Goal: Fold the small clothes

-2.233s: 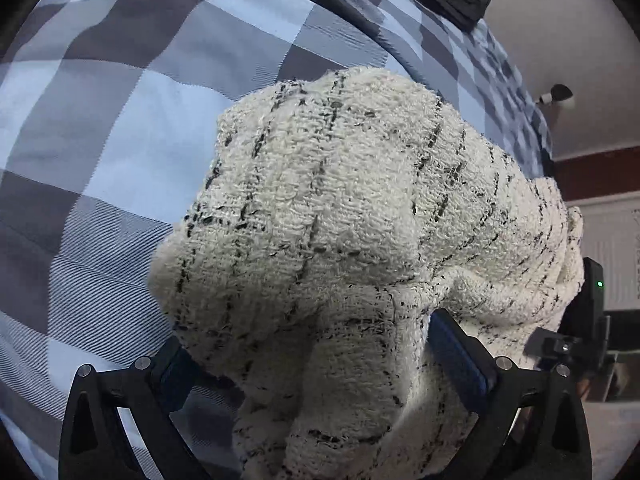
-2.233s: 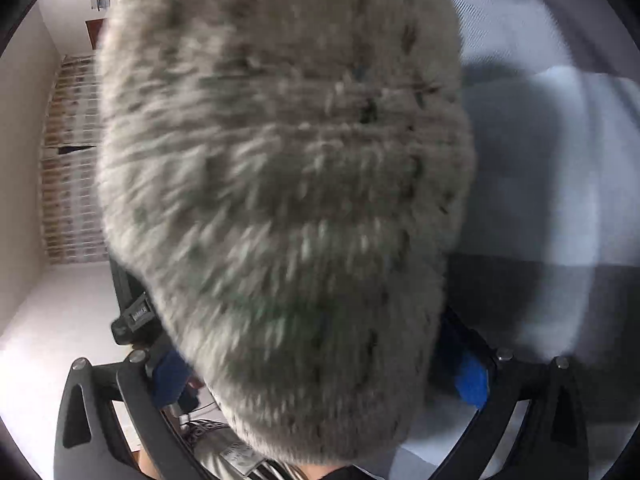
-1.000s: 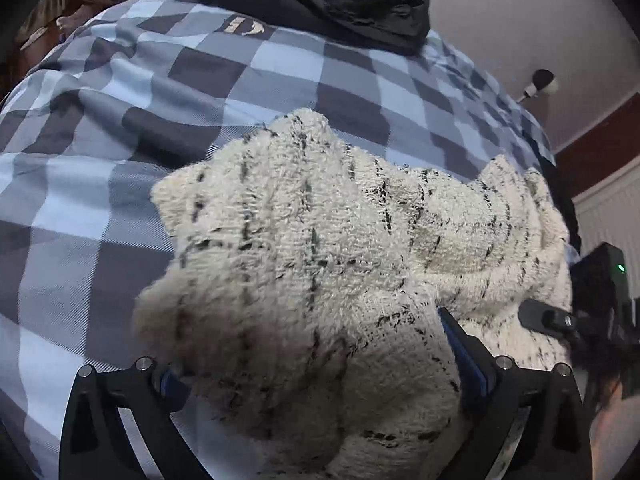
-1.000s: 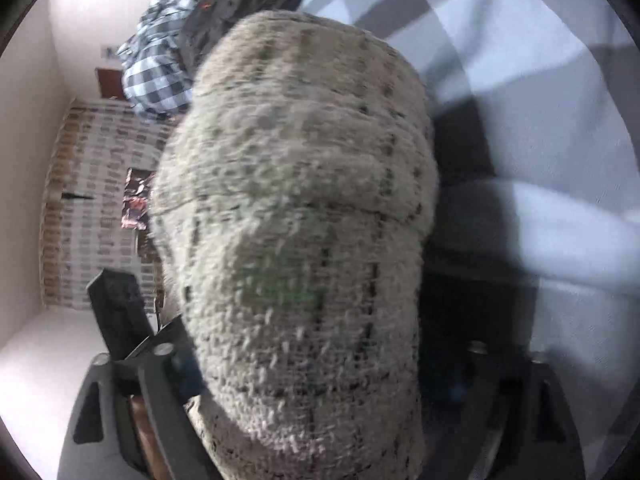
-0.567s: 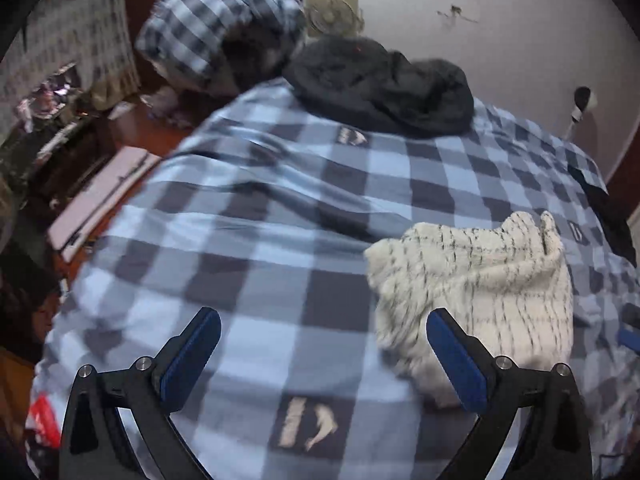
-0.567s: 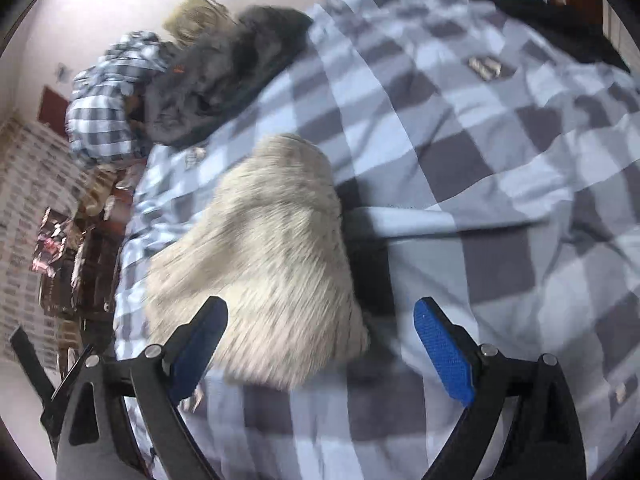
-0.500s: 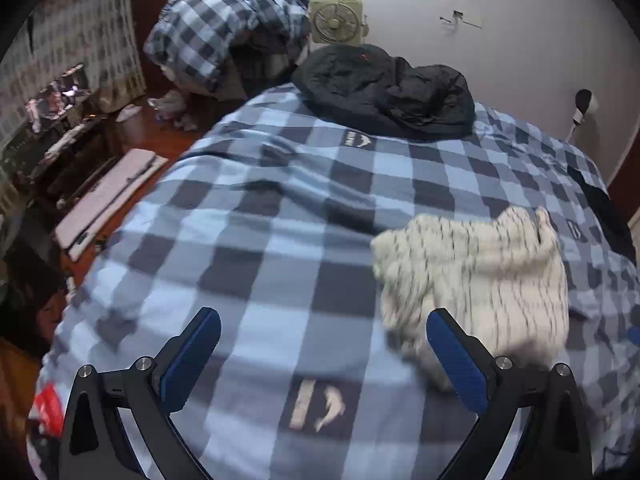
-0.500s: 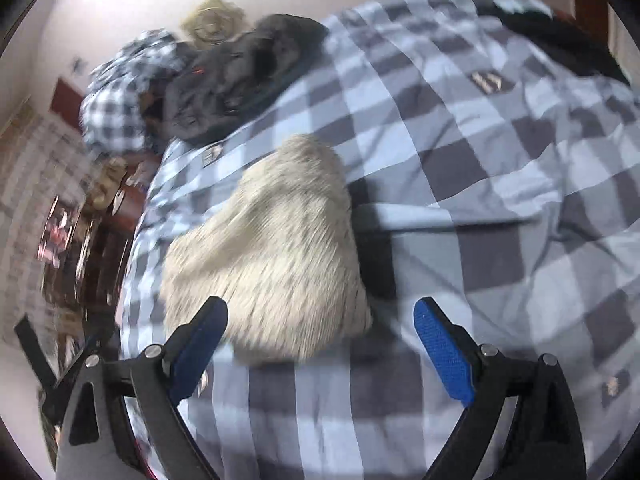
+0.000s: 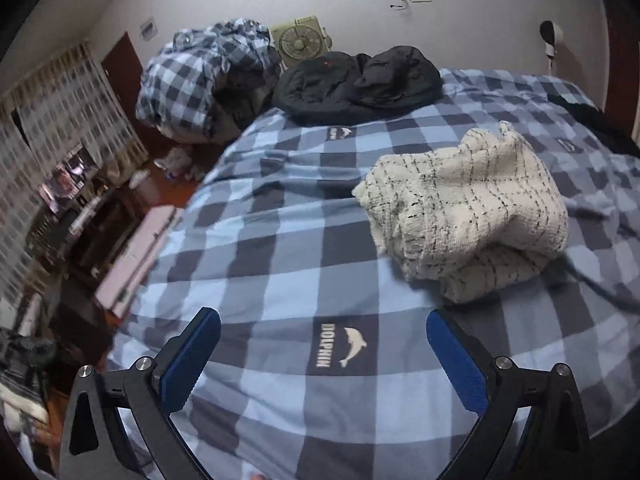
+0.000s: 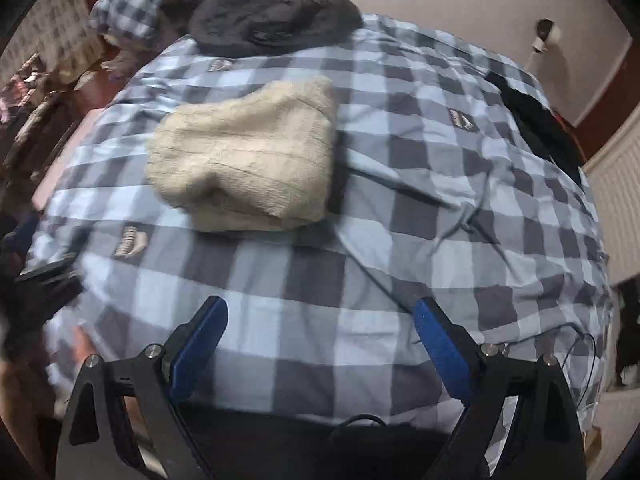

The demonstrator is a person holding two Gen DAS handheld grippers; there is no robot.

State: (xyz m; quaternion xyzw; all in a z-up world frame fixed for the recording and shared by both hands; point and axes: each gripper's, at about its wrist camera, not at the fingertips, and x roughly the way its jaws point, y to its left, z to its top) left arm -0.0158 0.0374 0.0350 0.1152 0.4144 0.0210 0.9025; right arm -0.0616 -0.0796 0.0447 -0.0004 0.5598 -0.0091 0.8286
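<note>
Fingers: blue-padded black fingers of the left gripper [image 9: 322, 354] and of the right gripper [image 10: 320, 346], both spread wide and empty, held above the near edge of the bed, apart from any cloth. Beneath them: blue-and-grey checked bed cover [image 9: 280, 248] with a printed dolphin patch. Beyond, mid-bed: cream knitted garment with thin black flecked lines [image 9: 468, 212], lying as a thick, lumpy doubled bundle, one edge curled under; judged roughly folded but not squared. Risk: the bulky knit may spring open or slump if left so, and a grip on only the top layer would drag the fold apart; the soft, creased cover could shift with it. Farther back: black padded jacket [image 9: 360, 80] heaped at the bed's far edge; checked bedding pile [image 9: 200, 76] and a small beige fan [image 9: 298, 38] by the wall. Unclear: the right wrist view is motion-blurred, so the garment's [image 10: 248, 160] layering is indistinct there; its underside is hidden.
</note>
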